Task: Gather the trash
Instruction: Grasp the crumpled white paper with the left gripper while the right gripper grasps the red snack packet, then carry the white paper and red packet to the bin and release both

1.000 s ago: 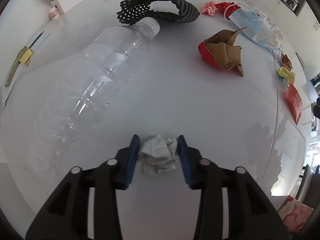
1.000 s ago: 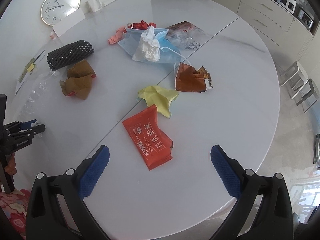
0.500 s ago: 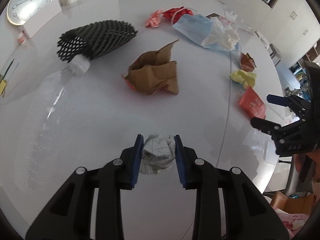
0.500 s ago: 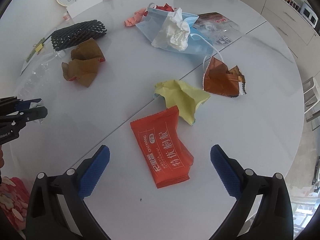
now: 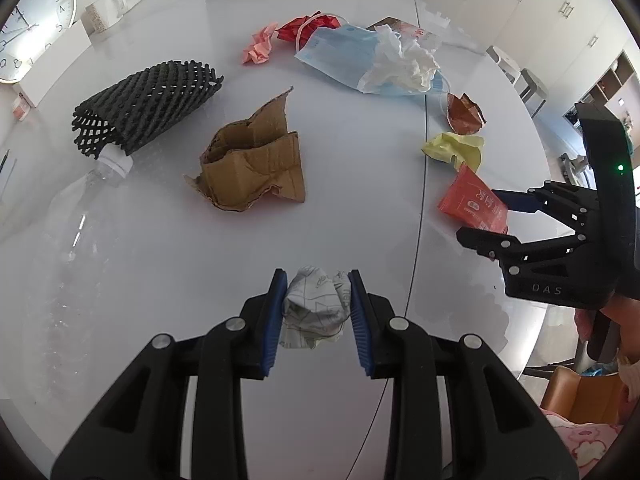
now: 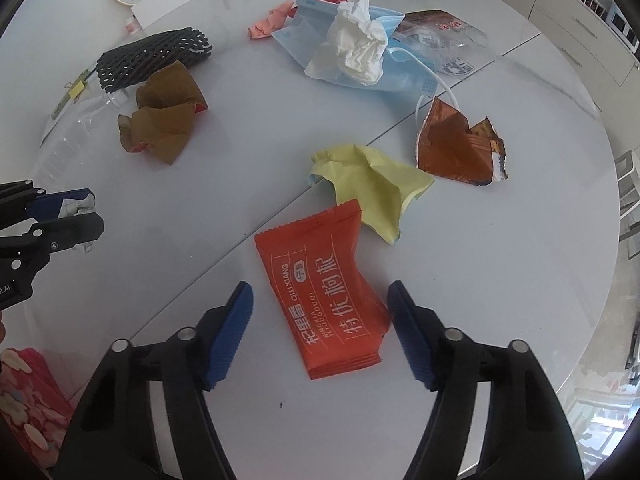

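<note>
Left wrist view shows our left gripper [image 5: 317, 312] clamped on a crumpled paper wad [image 5: 314, 310] above the table [image 5: 160, 260]. Our right gripper [image 6: 320, 334] has just been closing around the red wrapper [image 6: 320, 292], seemingly not pinching yet. Cardboard [image 5: 252, 164], mask [image 5: 348, 60] and other scraps remain.

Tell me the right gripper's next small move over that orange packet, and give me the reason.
Probably finish closing. The right gripper already straddles the orange packet, its jaws have just been closing, and gaps still show between the pads and the packet's edges, so nothing is gripped yet. The packet lies flat on the table. The left gripper is occupied, shut on a crumpled paper ball.
</note>
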Tool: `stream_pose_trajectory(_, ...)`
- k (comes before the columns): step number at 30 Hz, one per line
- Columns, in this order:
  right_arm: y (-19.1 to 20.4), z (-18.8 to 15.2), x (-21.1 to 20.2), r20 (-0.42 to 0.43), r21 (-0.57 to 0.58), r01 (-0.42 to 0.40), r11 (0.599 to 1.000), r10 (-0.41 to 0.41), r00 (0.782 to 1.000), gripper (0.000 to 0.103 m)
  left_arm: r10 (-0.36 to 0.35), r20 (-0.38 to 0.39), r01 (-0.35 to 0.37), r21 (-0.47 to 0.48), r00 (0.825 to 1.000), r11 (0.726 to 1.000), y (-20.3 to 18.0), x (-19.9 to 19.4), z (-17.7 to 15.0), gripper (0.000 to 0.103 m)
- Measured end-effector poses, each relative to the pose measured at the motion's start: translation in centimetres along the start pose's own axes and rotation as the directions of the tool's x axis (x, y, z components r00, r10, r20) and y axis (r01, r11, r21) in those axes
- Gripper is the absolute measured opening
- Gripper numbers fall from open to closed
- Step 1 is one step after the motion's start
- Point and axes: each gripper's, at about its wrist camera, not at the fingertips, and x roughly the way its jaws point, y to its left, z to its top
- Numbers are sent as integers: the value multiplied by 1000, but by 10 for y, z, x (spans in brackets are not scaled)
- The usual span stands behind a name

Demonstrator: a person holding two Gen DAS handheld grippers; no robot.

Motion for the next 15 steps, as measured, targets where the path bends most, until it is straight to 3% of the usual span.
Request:
stream_pose_trajectory(3,-1,0,-3,5,3,-6,1000,6,1000,42,7,1,-7,1,1000,1000,0,0,1,31)
stream_pose_trajectory(11,-11,-7,-28,52,24,3,1000,-4,999,41,7,5,-7,45,1000,999,-20,-5,1,31)
stream_pose_trajectory(15,-27,-17,-52,91,55,8,998,-13,996,41,-16,0,16,101,1000,995,-52,-4,4,31)
